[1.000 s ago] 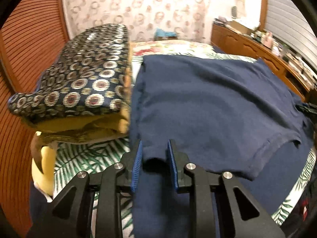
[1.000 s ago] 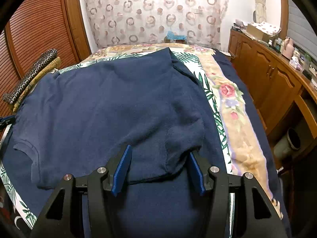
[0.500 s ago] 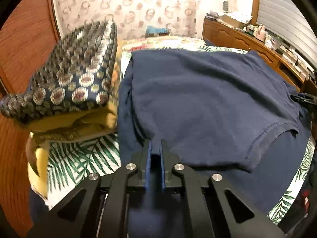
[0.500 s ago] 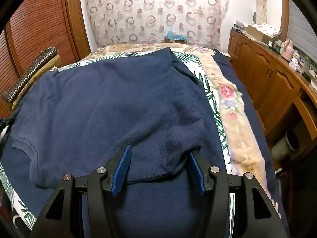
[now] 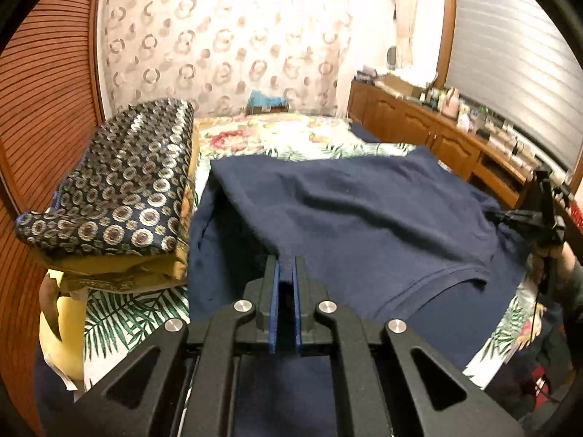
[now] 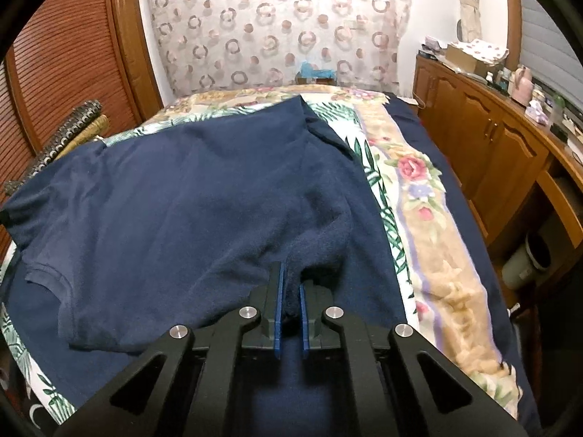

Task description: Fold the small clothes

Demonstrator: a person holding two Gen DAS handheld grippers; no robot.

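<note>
Navy shirt (image 6: 189, 196) lies on the floral bed (image 6: 411, 196). Left claw (image 5: 286, 273) pinches its near edge. Right claw (image 6: 290, 280) has just closed, pinching the shirt too.

Navy shirt (image 6: 189, 196), palm-leaf and floral bedspread (image 6: 411, 196), circle-patterned folded cloth (image 5: 120, 189) (navy ground), mustard layer beneath

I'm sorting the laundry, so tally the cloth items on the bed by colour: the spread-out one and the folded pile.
Navy blue shirt, spread out: 1
Dark patterned folded cloth, top of pile: 1
Mustard yellow folded cloth, under it: at least 1; layers unclear
Total: at least 3
</note>
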